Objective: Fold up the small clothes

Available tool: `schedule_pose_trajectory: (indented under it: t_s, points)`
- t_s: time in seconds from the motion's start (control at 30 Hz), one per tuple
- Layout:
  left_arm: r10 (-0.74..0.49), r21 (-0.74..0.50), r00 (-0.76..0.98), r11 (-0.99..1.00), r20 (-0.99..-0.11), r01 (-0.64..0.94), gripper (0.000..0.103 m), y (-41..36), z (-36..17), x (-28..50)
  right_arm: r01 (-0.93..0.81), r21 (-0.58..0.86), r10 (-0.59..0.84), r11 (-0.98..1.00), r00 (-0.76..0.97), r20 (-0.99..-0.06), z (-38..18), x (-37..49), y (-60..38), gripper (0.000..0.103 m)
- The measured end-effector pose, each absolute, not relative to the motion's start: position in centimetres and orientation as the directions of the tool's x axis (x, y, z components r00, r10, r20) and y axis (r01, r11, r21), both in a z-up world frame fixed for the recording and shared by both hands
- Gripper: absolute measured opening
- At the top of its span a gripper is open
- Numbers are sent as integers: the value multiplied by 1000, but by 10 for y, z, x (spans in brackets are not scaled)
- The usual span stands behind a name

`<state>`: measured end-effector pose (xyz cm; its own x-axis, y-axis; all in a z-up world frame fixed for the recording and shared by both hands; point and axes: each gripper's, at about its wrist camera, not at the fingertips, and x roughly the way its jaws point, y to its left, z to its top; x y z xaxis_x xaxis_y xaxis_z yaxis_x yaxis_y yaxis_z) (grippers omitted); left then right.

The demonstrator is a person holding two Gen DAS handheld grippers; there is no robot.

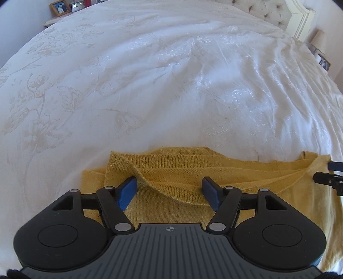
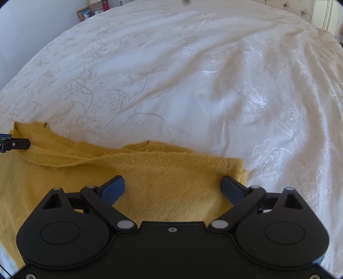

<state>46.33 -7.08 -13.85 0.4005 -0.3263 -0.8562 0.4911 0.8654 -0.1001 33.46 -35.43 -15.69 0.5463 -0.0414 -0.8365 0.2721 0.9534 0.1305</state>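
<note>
One mustard-yellow knitted garment [image 1: 171,171] lies on the near part of a bed, spread across a white bedspread with a pale floral pattern [image 1: 150,85]. Its long axis runs side to side across both views, with its ribbed edge turned toward the far side of the bed. That far edge is doubled over in several layers, and a loose fold crosses it slantwise in the left wrist view. One square corner of the cloth [image 2: 240,169] sits at the right in the right wrist view.

Both tongs point steeply down at the cloth. The left tongs [image 1: 169,191] stand partly open, blue pads apart over the slanting fold, gripping nothing; whether the pads touch the knit cannot be told. The right tongs [image 2: 172,188] stand wide open over flat cloth near the square corner, likewise holding nothing. Each pair shows at the edge of the other's view, well apart along the garment.

Beyond the garment the bedspread is wrinkled. A tufted cream headboard [image 1: 265,10] stands at the far right. A wooden picture frame [image 1: 59,6] sits on a bedside surface at the far left. A lamp with a beige shade [image 1: 319,41] stands beyond the right side of the bed.
</note>
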Motion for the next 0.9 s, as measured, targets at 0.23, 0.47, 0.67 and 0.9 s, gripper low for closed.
schedule_pose_trajectory:
  t_s: [0.23, 0.47, 0.67, 0.9]
  points:
    - [-302, -93, 389, 876, -870, 473, 65, -74, -139, 473, 310, 167, -38, 936, 561, -827, -153, 334, -362, 98]
    - [-267, -71, 373, 884, -889, 462, 65, -80, -139, 482, 360, 221, -28, 906, 575, -818, -148, 327, -373, 98]
    - [-233, -30, 395, 889, -889, 457, 65, -84, -132, 502, 397, 223, -55, 890, 580, -813, -143, 329, -387, 98]
    - [-220, -21, 433, 907, -874, 420, 65, -78, -109, 518, 437, 268, -60, 858, 605, -794, -133, 322, -402, 98]
